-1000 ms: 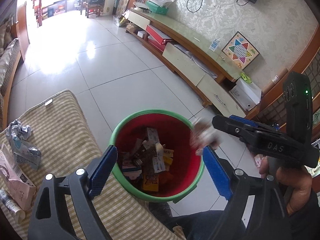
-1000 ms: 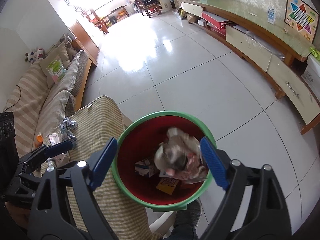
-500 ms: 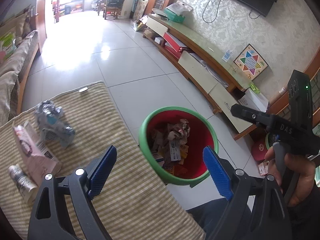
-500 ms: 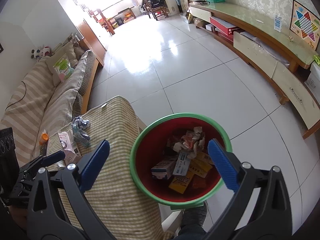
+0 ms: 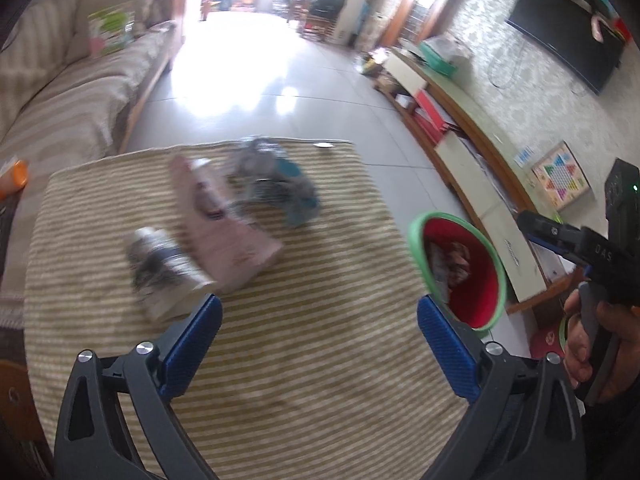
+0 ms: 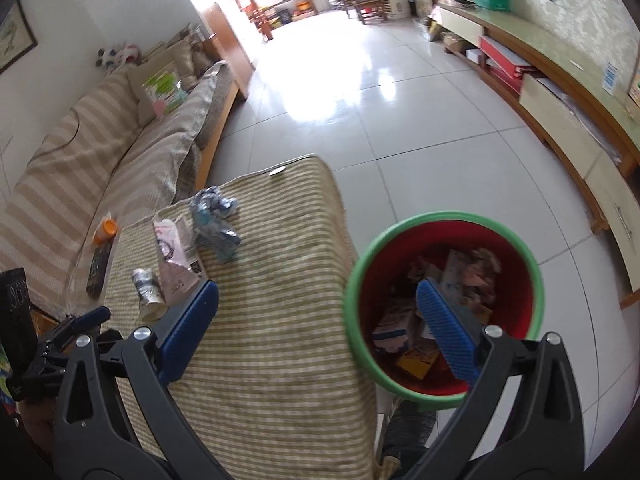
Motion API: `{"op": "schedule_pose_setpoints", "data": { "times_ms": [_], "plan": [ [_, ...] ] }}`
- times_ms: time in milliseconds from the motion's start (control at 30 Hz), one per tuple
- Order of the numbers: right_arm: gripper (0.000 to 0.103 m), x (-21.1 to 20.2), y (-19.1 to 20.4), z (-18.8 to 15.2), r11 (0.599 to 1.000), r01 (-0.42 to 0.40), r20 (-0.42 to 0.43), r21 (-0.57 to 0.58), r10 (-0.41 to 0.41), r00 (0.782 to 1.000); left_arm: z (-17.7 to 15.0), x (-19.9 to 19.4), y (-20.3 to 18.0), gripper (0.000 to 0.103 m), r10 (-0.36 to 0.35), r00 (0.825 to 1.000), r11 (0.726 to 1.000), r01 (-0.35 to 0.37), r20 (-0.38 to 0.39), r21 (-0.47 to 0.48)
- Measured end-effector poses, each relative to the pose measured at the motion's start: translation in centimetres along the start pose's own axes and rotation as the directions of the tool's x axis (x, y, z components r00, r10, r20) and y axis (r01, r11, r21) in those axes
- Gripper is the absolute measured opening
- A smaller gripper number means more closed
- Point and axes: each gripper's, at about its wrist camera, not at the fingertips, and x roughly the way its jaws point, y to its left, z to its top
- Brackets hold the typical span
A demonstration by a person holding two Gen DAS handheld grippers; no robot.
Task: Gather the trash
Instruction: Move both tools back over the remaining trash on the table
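The left gripper (image 5: pixel 318 344) has black arms and blue pads. Its jaws are opening wide, and nothing is between them. It hangs over a soft pad with tan and cream stripes (image 5: pixel 304 360). The right gripper (image 6: pixel 318 328) looks the same. Its jaws stand far apart and hold nothing. One pad is over the striped pad and the other is over the bin.

Just past the left gripper lies a small crushed silver can (image 5: pixel 162 276). Touching it is a flat pink paper packet (image 5: pixel 224 224). A little farther lies a crumpled silver and blue wrapper (image 5: pixel 276 184). All three look blurry in the left view.

Beside the pad, on the floor, stands a round red bin with a green rim (image 6: pixel 442 300). It has boxes and scrunched paper inside.

Farther off is the shiny white tile floor (image 6: pixel 380 108).
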Motion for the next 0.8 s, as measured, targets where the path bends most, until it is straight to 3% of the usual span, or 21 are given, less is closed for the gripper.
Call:
{"op": "schedule_pose_setpoints", "data": {
  "times_ms": [167,433,600,800],
  "plan": [
    [0.098,3.0,4.3,0.2,0.996,-0.018,-0.037,-0.083,0.015,0.999,0.0,-0.2,5.7,0.095,0.082,0.997,0.988,-0.081,0.002,-0.129],
    [0.098,9.0,9.1,1.3,0.985,-0.021,-0.098,-0.171,0.004,0.995,0.4,1.6,11.9,0.095,0.112,0.994,0.943,-0.112,-0.018,-0.313],
    [0.098,12.2,10.8,2.3,0.974,-0.01,-0.113,-0.226,-0.016,0.993,0.8,4.4,13.9,0.095,0.076,0.996,0.908,-0.087,-0.045,-0.41],
    [0.098,16.4,11.0,3.4,0.971,-0.02,-0.149,-0.239,-0.016,0.989,1.4,7.1,13.5,0.095,0.067,0.996,0.905,-0.085,-0.059,-0.417]
  ]
}}
